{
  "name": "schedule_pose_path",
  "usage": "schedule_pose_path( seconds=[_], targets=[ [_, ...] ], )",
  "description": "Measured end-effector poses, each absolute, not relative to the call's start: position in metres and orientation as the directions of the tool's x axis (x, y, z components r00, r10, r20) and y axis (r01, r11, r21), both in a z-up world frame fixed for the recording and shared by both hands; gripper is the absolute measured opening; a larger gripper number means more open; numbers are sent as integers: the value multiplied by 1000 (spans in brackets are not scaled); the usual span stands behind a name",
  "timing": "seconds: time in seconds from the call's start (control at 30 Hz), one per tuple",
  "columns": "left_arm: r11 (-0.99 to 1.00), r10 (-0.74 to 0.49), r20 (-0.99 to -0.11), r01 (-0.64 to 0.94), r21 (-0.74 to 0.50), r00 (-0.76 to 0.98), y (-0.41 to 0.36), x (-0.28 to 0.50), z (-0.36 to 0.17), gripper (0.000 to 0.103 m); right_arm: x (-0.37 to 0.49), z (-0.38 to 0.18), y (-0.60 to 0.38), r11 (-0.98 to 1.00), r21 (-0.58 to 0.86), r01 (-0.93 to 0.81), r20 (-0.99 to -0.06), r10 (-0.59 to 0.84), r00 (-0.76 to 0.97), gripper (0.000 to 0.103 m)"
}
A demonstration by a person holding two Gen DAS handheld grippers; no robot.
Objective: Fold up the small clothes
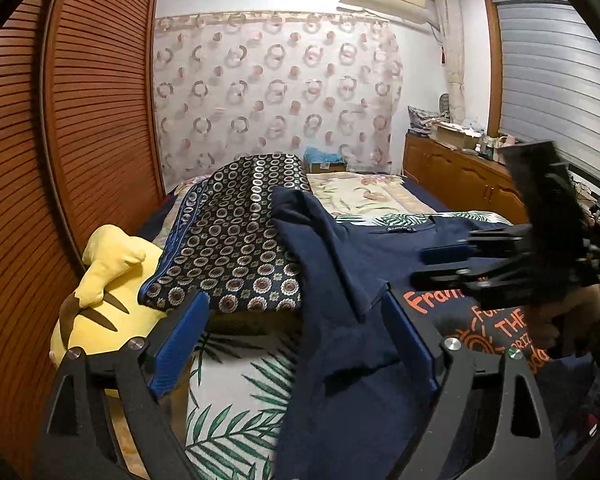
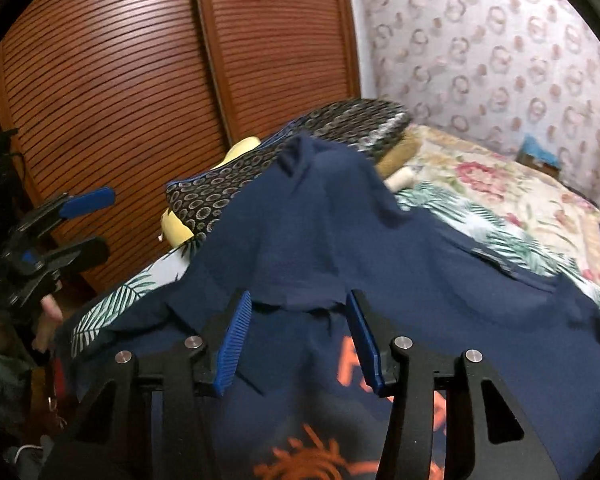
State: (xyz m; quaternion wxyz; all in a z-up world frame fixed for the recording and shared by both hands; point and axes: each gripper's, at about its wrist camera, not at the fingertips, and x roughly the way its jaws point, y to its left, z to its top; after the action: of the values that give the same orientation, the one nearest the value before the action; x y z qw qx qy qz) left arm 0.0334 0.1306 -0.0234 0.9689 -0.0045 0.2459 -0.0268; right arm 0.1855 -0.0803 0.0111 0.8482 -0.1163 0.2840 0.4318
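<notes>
A navy T-shirt (image 1: pixel 340 260) with orange lettering lies spread on the bed, one part draped up over a dark patterned cushion (image 1: pixel 240 232). My left gripper (image 1: pixel 294 296) stands wide open over the shirt's left side. Cloth lies between its blue pads (image 1: pixel 412 344), which do not press on it. In the right wrist view the shirt (image 2: pixel 340 240) fills the middle. My right gripper (image 2: pixel 298 296) is partly open just above a folded edge and grips nothing. Each gripper shows in the other's view: the right gripper (image 1: pixel 424 266) blurred at the right, the left gripper (image 2: pixel 110 220) at the left.
A yellow plush toy (image 1: pixel 100 280) lies beside the cushion at the bed's left edge. Louvred wooden wardrobe doors (image 1: pixel 80 120) stand close on the left. The bed has a leaf-print sheet (image 1: pixel 228 420) and a floral quilt (image 2: pixel 500 184). A wooden dresser (image 1: pixel 460 176) stands far right.
</notes>
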Motion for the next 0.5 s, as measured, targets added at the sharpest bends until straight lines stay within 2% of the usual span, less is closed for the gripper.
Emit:
schedule_pose_path(
  seconds=[0.17, 0.27, 0.37, 0.43, 0.5],
  targets=[
    [999, -44, -475, 33, -31, 879, 136, 30, -27, 90, 204, -6, -48, 561, 65, -825, -636, 660, 399, 51],
    [999, -40, -475, 25, -38, 879, 138, 28, -29, 90, 215, -17, -36, 557, 49, -829, -668, 636, 387, 47],
    [999, -42, -476, 24, -45, 878, 139, 28, -31, 90, 224, -25, -26, 560, 32, -828, -695, 607, 384, 34],
    [999, -44, -481, 24, -47, 876, 138, 29, -32, 90, 229, -27, -26, 559, 15, -829, -705, 594, 388, 18],
    [999, -46, -485, 25, -48, 874, 138, 29, -34, 90, 231, -25, -29, 561, 4, -828, -702, 591, 397, 9]
  ],
)
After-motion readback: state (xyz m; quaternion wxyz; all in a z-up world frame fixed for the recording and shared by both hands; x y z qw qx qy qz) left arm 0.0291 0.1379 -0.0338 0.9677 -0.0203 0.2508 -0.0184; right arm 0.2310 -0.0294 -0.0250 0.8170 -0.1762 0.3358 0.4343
